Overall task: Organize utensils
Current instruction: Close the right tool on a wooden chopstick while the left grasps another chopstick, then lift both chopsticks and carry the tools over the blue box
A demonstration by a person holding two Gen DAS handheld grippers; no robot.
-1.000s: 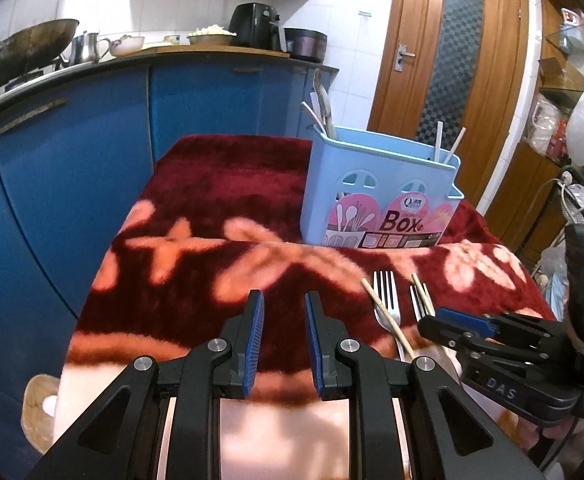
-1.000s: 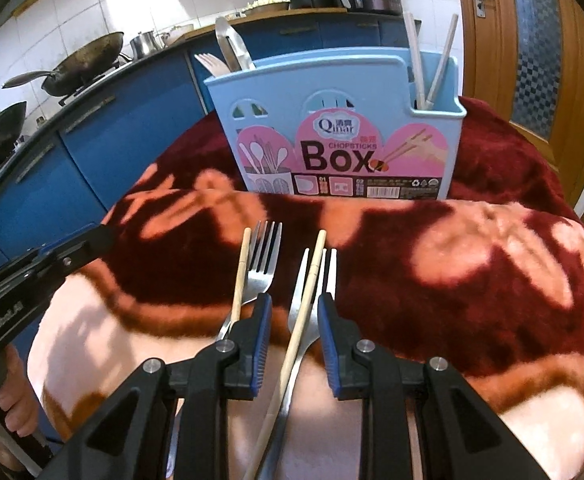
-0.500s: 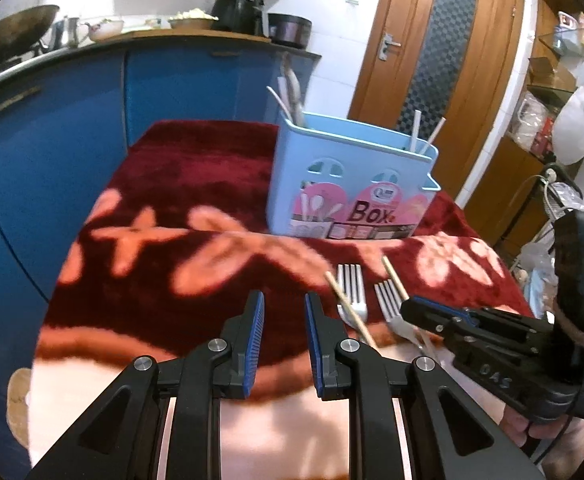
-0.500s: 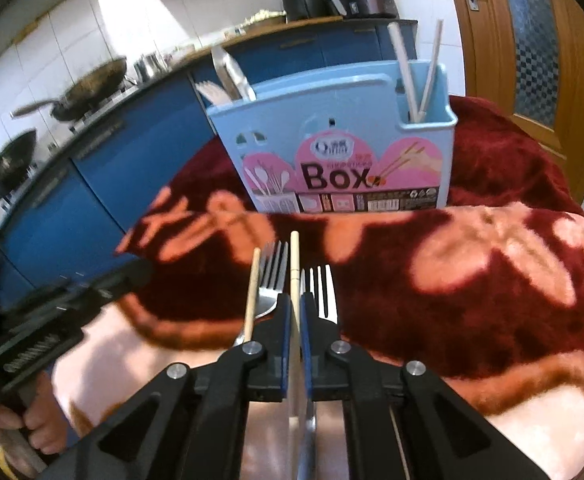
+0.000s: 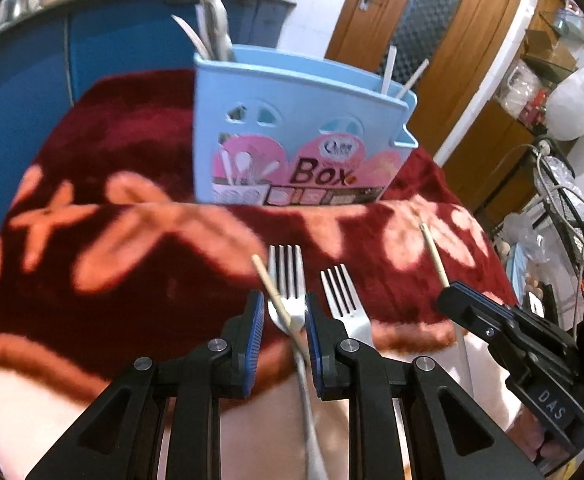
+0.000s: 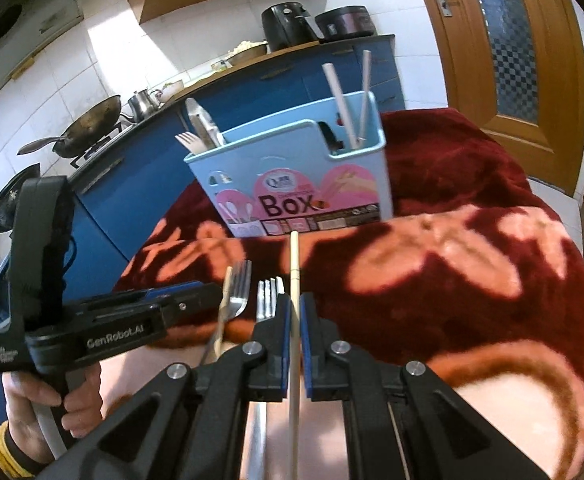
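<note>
While my right gripper (image 6: 295, 312) jaws clamp one chopstick (image 6: 294, 268), my left gripper (image 5: 280, 312) jaws stand open around a fork (image 5: 288, 280) and second chopstick (image 5: 270, 284).

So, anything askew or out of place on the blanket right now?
One chopstick lies diagonally across a fork, right between the open left gripper jaws. A second fork lies beside it. The right gripper holds the other chopstick. Nothing looks spilled or damaged.
</note>
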